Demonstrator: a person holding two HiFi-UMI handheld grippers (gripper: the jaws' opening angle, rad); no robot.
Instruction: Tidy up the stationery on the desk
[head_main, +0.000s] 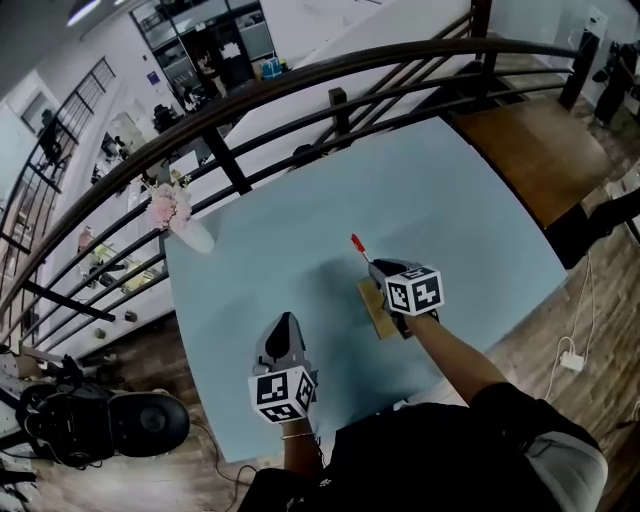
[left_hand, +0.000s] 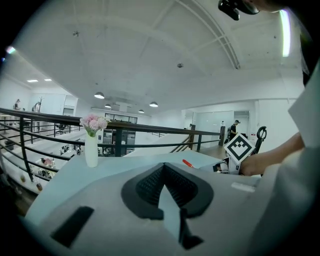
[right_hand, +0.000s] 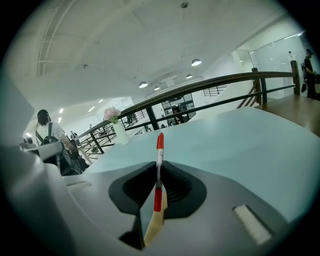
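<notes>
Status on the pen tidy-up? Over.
Left tongs shut, empty. Right tongs shut on red pen, wooden tray beneath. Vase far corner, path clear.

Matt desk (head_main: 420, 190), glossy plastic pen (right_hand: 159, 165)

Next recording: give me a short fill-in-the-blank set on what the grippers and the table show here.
1. The right gripper is shut on a pen whose cap is ___.
2. The left gripper holds ___.
3. The vase on the table holds ___ flowers.
Missing words: red; nothing; pink.
</notes>
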